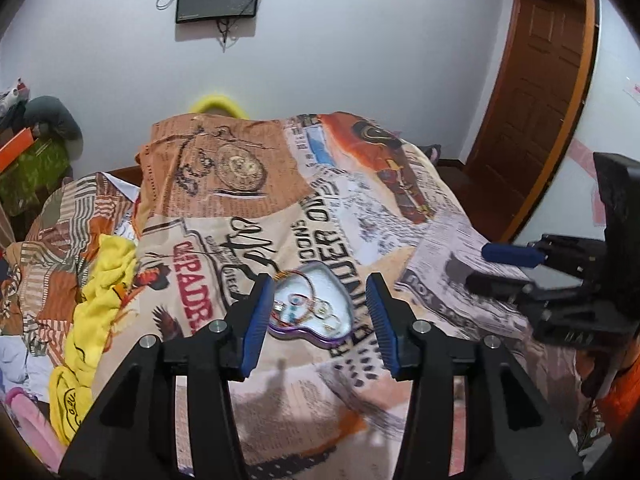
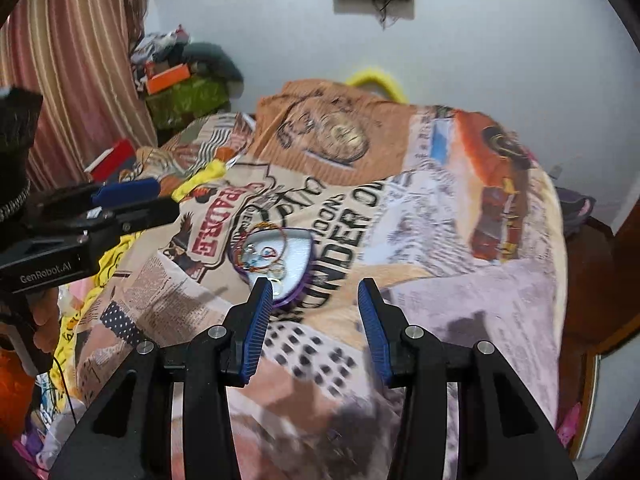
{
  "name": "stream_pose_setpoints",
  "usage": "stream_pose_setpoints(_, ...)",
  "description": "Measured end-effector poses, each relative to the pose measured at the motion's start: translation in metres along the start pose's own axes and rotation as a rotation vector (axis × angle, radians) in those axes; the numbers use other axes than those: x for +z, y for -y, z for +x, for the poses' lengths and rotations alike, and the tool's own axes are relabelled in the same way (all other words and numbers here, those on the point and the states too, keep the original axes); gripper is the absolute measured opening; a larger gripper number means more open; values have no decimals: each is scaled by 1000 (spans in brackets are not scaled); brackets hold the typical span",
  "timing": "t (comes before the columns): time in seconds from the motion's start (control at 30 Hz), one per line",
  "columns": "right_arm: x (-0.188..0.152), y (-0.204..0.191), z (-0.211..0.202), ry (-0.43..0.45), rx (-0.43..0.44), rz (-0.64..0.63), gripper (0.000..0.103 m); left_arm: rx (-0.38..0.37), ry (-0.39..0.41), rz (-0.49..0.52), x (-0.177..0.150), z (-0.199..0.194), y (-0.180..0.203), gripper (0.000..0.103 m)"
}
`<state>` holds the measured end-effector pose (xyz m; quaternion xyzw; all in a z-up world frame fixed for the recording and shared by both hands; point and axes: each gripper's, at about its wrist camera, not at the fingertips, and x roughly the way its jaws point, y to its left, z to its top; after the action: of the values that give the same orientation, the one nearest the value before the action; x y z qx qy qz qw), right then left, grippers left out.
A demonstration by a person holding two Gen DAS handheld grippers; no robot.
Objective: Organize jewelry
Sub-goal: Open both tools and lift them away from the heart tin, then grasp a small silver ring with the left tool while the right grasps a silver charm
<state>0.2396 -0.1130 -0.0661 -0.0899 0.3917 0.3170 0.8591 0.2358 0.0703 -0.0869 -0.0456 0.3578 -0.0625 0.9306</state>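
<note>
Jewelry tray (image 1: 320, 312), two gaping grippers

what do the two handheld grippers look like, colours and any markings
Both are matte black plastic with angular, triangular cut-out finger arms and round silver pins at the joints. The left gripper and right gripper each carry ribbed blue pads on the inner finger faces. Seen from the right wrist camera, the left one's body bears white "GenRobot.AI" lettering. A thin dark cable hangs beneath it.

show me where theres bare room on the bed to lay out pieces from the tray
Bare blanket lies right of the heart-shaped tray and on the near side of it, toward both grippers. The left edge is crowded: yellow cloth and heaped clothes. The tray holds tangled bracelets.
</note>
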Motion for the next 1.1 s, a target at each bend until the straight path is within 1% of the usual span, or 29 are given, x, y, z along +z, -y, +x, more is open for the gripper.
stream_pose_setpoints(0.1, -10, 12, -15, 17, -32, 12, 41, -12, -11, 9, -4, 0, 13, 47)
stream_pose_setpoints(0.23, -25, 26, -28, 20, -96, 13, 42, -60, -57, 20, -15, 10, 36, 47)
stream_pose_setpoints(0.33, -39, 40, -32, 3, -123, 26, 42, -98, -103, 40, -25, 23, 56, 47)
stream_pose_setpoints(0.5, -60, 60, -35, -26, -175, 45, 42, -140, -160, 85, -39, 44, 89, 47)
stream_pose_setpoints(0.7, -84, 84, -34, -61, -166, 108, 42, -179, -232, 158, -61, 66, 123, 47)
stream_pose_setpoints(0.87, -96, 89, -28, -82, -151, 131, 42, -193, -280, 214, -76, 80, 141, 47)
stream_pose_setpoints(0.93, -99, 90, -26, -88, -146, 133, 42, -198, -288, 238, -80, 82, 146, 41)
stream_pose_setpoints(0.97, -100, 89, -24, -89, -145, 134, 42, -198, -301, 259, -82, 85, 149, 34)
stream_pose_setpoints(1.0, -101, 89, -23, -90, -141, 135, 42, -200, -311, 271, -84, 87, 152, 30)
stream_pose_setpoints(1.1, -102, 90, -19, -93, -131, 137, 42, -205, -318, 280, -86, 93, 153, 26)
